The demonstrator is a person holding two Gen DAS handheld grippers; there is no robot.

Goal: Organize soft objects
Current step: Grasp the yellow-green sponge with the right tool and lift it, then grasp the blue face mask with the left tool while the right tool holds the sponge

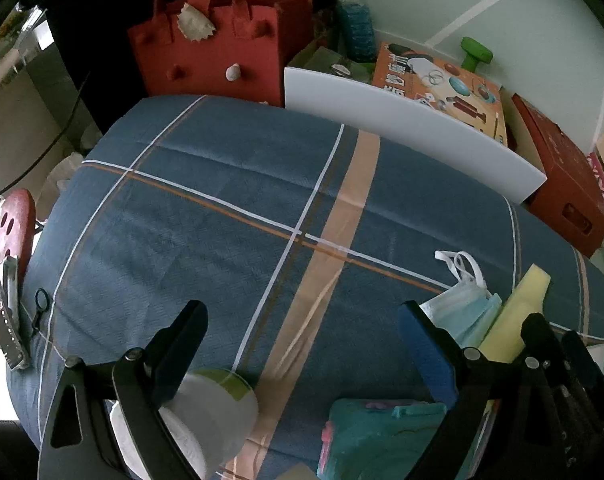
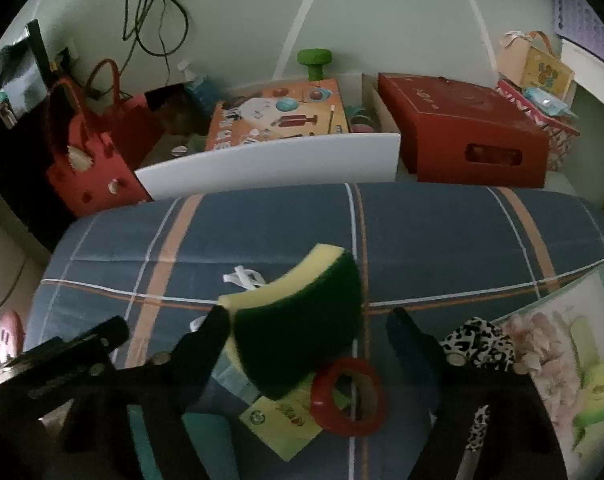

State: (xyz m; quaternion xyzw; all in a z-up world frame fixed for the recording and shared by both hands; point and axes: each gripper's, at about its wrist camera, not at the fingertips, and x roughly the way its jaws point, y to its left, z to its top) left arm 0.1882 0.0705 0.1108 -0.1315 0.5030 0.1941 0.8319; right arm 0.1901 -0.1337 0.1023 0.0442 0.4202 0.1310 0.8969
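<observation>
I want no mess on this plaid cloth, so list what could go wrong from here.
1. The sponge touches only one finger of the right tongs, with a gap to the other, so it may topple onto the red ring.
2. The face masks lie against the sponge with their loops loose, and closing the tongs could snag one.
3. The open left tongs sit right beside the right ones, so they might collide.

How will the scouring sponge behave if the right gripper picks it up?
The scouring sponge looks like thick yellow foam under a green pad, so it is probably light and compressible. Between the right gripper fingers it should squash rather than slip.
</observation>
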